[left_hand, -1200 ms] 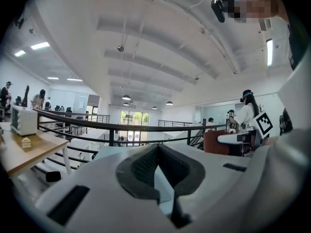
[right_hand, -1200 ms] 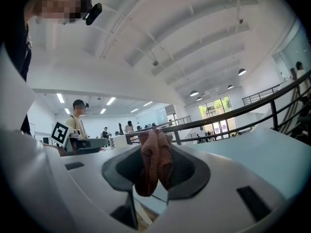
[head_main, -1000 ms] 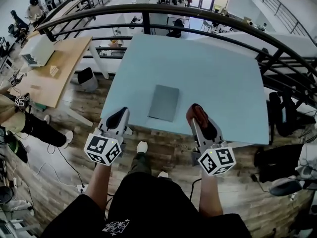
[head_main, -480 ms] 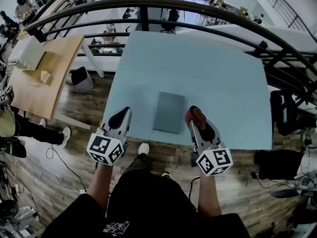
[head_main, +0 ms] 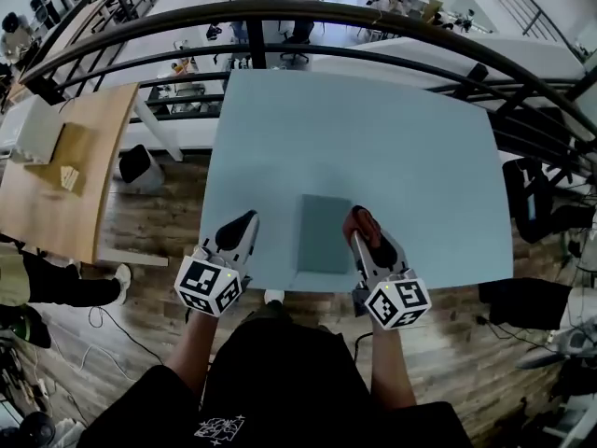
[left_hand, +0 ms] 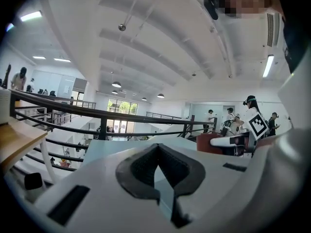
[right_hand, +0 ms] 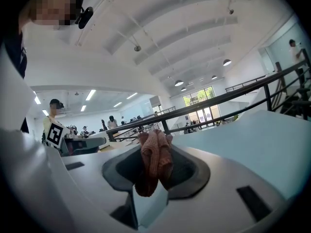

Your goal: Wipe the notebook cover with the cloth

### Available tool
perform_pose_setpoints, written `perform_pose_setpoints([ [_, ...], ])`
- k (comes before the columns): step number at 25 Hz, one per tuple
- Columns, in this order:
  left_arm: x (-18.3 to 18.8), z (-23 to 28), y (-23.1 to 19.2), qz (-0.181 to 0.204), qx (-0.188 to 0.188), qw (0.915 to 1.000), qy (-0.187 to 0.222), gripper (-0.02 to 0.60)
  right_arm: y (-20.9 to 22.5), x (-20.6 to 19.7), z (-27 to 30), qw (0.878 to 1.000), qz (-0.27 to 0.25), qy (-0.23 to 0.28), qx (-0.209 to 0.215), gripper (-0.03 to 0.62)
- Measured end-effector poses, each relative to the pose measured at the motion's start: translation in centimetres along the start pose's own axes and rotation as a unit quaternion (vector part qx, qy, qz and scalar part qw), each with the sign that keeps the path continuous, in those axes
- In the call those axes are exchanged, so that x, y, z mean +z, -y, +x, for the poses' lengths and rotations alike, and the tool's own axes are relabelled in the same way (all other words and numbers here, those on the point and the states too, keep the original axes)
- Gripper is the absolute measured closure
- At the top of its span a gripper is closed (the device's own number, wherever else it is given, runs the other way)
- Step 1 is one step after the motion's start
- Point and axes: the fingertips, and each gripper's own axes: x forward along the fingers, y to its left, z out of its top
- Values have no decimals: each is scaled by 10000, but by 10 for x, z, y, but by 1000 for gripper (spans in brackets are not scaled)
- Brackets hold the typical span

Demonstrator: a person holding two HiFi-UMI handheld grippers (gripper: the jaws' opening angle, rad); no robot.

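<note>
Right tongs (head_main: pixel 362 224) tight around reddish cloth (right_hand: pixel 154 160)

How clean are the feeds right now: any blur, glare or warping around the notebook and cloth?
Head view: fisheye bows the railing; the notebook is sharp but low-contrast against the pale table, in soft light without glare. Right gripper view: the cloth is crisp, corners vignetted black. Left gripper view: same dark corners, bright ceiling strips, no smear.
</note>
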Motion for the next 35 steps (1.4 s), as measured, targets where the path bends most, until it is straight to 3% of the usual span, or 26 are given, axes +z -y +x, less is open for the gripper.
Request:
perform_pose_setpoints([
  [5, 5, 22, -14, 93, -409, 9991, -66, 574, 3, -6, 24, 9996, 107, -162, -219, 459],
  [12, 7, 45, -41, 43, -663, 9977, -143, 574, 7, -6, 57, 9977, 485, -151, -458, 458],
  [26, -6, 68, -52, -34, -624, 9977, -261, 574, 5, -26, 96, 9956, 715, -548, -250, 457],
  [35, -32, 83, -42, -219, -389, 9979, -460, 574, 16, -68, 119, 9773, 1790, -1118, 191, 459],
])
